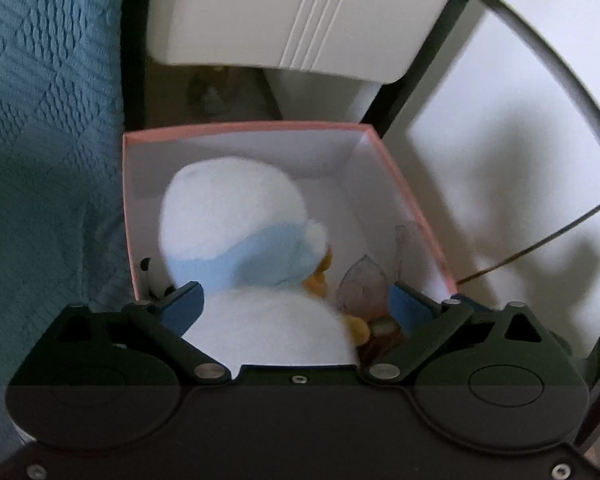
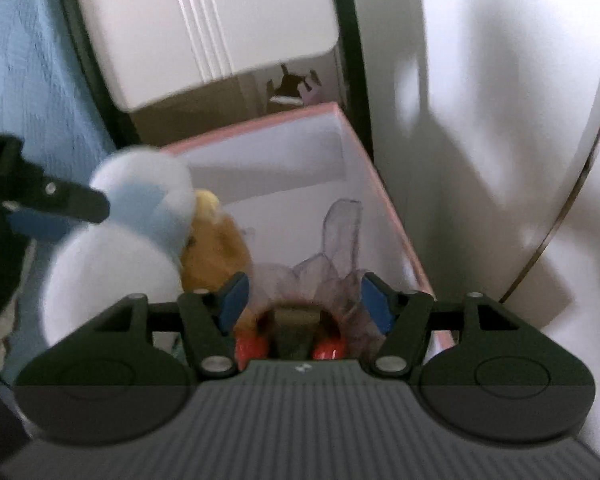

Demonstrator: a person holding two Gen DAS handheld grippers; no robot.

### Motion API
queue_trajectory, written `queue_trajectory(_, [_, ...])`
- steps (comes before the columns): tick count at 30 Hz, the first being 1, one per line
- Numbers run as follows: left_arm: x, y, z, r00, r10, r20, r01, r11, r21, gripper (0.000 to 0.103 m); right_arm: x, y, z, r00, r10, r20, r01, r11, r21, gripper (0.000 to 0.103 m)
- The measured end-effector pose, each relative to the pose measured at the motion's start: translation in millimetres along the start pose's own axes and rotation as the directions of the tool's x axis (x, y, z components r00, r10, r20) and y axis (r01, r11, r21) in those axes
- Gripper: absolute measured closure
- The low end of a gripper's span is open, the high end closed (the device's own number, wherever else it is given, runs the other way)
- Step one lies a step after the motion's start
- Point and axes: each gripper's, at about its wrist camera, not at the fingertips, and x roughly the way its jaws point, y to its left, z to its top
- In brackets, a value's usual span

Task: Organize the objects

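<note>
A pink box [image 1: 396,168] with white inner walls stands open below both grippers. A white plush toy [image 1: 236,216] with a light blue scarf sits between the fingers of my left gripper [image 1: 296,300], its head over the box. The jaws are wide and close against its body. In the right wrist view the plush [image 2: 140,200] is at the left, with my left gripper's finger [image 2: 72,200] against it. My right gripper [image 2: 304,300] is shut on a sheer purple pouch [image 2: 332,264] that holds a red-and-brown object. An orange plush [image 2: 216,248] lies beside it.
A white chair seat [image 1: 284,16] on dark legs stands beyond the box. A teal quilted bedspread [image 1: 40,120] lies on the left. A white round tabletop [image 1: 520,160] with a dark rim is on the right. A small dark toy [image 2: 292,84] sits under the chair.
</note>
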Motion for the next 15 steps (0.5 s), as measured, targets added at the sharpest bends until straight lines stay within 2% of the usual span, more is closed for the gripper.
queue_trajectory(6, [-47,-11,0,0.997,0.016,0.075,-0.020,0.998,0.063,0.003,-47,10,37,0.995,0.026,0.093,-0.027,1.000,0.012,0.038])
queue_trajectory(11, [-96,-14,-2,0.990,0.007,0.140,-0.018,0.997,0.076,0.000,-101,24,69,0.981,0.049,0.188,-0.052,0.999,0.012,0.038])
queue_trajectory(15, [-131,-13,-5,0.984,0.005,0.179,-0.018,0.997,0.071,0.000,-134,36,86,0.967,0.105,0.232,-0.111,0.994,0.014,0.037])
